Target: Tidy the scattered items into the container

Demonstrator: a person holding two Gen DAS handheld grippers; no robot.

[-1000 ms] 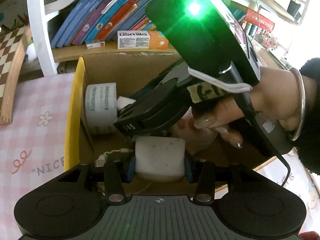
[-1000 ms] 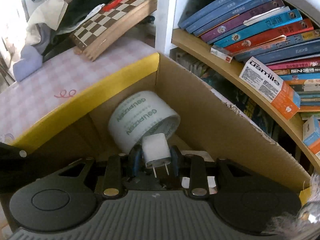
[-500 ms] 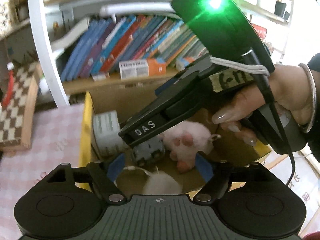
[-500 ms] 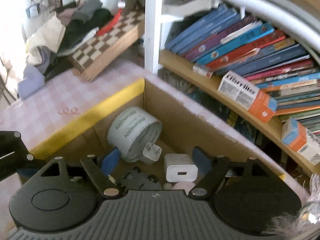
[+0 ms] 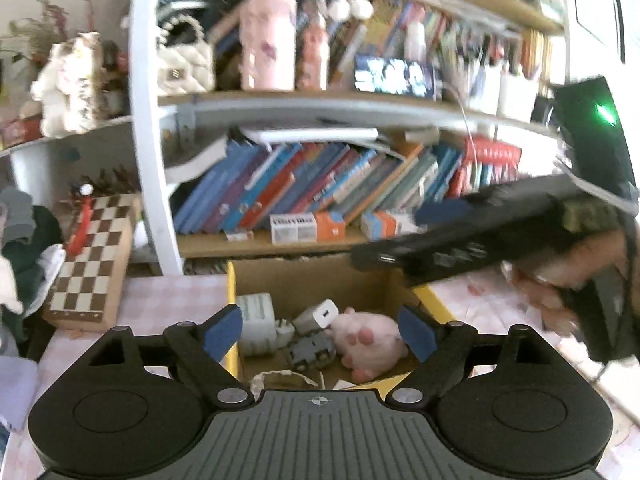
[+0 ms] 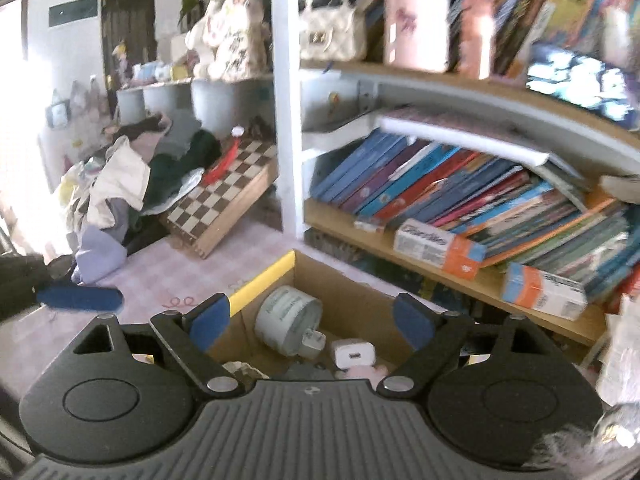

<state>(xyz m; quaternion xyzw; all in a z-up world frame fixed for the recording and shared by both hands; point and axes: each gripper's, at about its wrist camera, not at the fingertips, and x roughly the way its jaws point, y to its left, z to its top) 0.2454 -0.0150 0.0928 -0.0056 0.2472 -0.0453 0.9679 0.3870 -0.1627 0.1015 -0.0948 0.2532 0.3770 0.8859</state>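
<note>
both tools hang empty above the open brown cardboard box with yellow-taped rim (image 5: 233, 300), so by the look of it the tidying is close to finished: the box already holds a fat white roll of tape (image 5: 256, 322), a white square usb charger (image 5: 325, 311), a smaller white plug adapter (image 6: 312, 339), a small grey toy vehicle (image 5: 310, 351) and a pink plush piglet (image 5: 370, 342), all lying loose on the box floor and touching one another in a heap. on the visible part of the pink checked tablecloth (image 6: 240, 258) no stray small item shows, though much of the table is hidden by the tools, so whether anything is left cannot be told

nearest, the left gripper (image 5: 320, 334) is level over the near edge of the box, its blue-padded fingers (image 5: 218, 332) spread wide with nothing between them. the right gripper (image 6: 310, 326) is likewise spread wide and empty, looking down into the box from the side nearer the shelves; in the left view its black body is seen above the far right corner of the box, held in the person's right hand (image 5: 568, 280), blurred

beyond the box a wooden chessboard case (image 5: 94, 256) lies tilted on the table, and behind it stands the white bookshelf full of coloured books (image 5: 320, 188)
</note>
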